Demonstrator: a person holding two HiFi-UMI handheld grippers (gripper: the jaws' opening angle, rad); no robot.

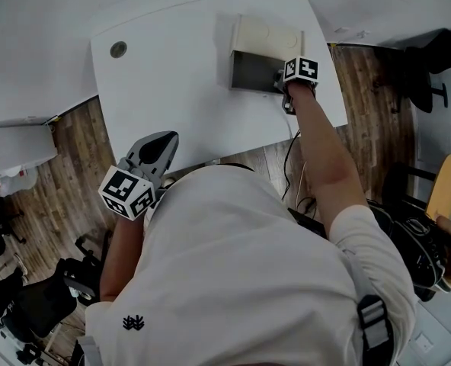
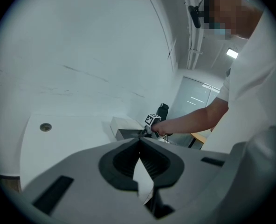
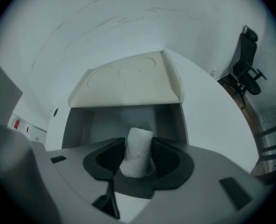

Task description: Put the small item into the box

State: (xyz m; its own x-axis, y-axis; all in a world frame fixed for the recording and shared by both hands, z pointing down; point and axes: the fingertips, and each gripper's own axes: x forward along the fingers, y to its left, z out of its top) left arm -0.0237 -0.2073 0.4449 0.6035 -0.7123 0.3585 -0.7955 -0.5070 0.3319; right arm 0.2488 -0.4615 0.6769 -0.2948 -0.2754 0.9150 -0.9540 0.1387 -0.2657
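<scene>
Small item [image 3: 137,152], one white roll, pinched by right hand-held gripper [image 3: 138,144] at one box [image 3: 124,80]; left hand-held gripper [image 2: 139,143] pressed together

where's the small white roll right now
The white roll stands upright between the jaws of the right gripper in the right gripper view, just at the open front of the box, which sits on the far right part of the table.

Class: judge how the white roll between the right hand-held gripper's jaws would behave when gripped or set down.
The white roll looks like wound, textured paper or cloth, so probably light, slightly squashy and not slippery. Being a cylinder, it may roll if laid sideways in the box. On end, taller than wide, it might tip.
</scene>
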